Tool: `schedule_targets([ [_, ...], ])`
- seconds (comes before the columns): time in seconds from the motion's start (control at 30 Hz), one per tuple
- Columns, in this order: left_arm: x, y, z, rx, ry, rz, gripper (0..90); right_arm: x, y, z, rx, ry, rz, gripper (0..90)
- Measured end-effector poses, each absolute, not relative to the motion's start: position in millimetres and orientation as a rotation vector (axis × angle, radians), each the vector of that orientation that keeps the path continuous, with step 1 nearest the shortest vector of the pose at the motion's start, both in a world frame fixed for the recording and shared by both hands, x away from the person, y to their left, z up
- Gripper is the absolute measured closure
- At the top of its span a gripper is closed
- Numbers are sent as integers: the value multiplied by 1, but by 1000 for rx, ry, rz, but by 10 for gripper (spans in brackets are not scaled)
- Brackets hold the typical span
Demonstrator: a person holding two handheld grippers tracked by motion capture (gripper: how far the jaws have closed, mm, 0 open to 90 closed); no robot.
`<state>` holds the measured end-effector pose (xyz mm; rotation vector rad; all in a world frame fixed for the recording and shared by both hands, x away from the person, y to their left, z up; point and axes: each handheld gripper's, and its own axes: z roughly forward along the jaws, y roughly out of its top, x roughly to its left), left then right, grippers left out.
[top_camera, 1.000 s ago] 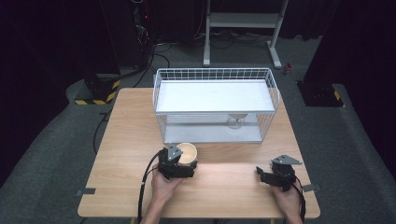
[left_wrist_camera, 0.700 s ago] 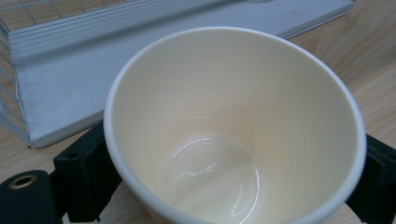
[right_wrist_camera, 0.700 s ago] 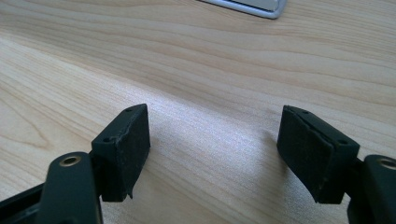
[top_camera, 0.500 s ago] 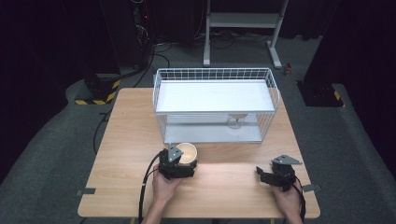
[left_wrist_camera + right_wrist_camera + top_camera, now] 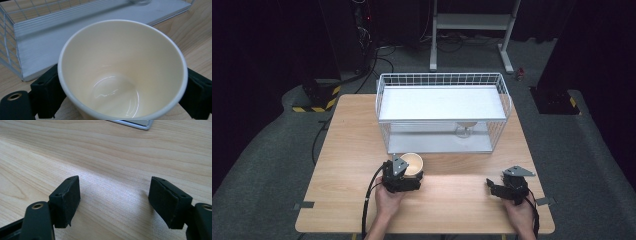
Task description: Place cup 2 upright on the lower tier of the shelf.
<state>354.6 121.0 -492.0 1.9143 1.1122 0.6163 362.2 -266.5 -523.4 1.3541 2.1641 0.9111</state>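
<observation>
A cream paper cup (image 5: 413,161) stands upright and empty on the wooden table (image 5: 352,150), just in front of the wire rack. My left gripper (image 5: 413,170) has it between its jaws. In the left gripper view both black pads (image 5: 47,93) lie against the sides of the cup (image 5: 120,75). These jaws have just been closing on the cup. My right gripper (image 5: 492,187) rests low over the table at the front right and points left. It stands open with only bare wood between its pads (image 5: 66,200).
A white wire rack (image 5: 442,80) with a flat white shelf takes up the back half of the table. A clear glass (image 5: 464,130) stands on its lower tray. Dark floor and stands surround the table.
</observation>
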Motion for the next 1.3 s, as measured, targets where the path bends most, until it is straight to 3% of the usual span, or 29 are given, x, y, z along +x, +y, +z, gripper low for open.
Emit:
schedule_targets([
  [1.3, 365, 115, -483, 1921, 1109, 593, 98, 362, -267, -523, 1351, 2165, 911, 256],
])
